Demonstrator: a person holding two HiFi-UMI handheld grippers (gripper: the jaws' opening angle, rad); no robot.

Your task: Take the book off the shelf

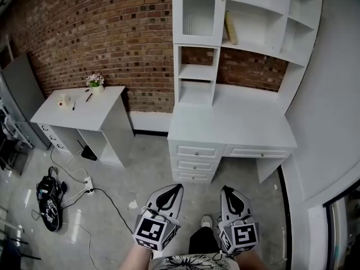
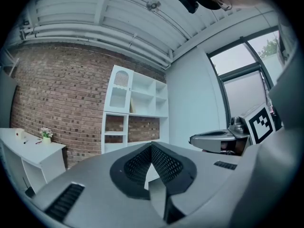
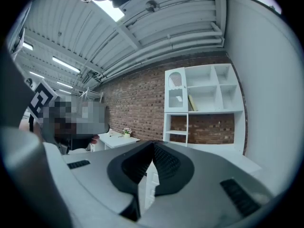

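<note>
Noted book [image 1: 230,28] leaning in upper compartment of white shelf unit [image 1: 264,21], just right of glazed cabinet door [image 1: 198,16]. Found left gripper [image 1: 178,189] and right gripper [image 1: 226,190] low, well apart from desk [image 1: 230,125], both with jaws closed together on nothing. Logged flower pot [image 1: 95,83] on side table [image 1: 84,108].

Book [image 1: 230,28] stands in shelf [image 1: 254,47] above desk [image 1: 236,124]
</note>
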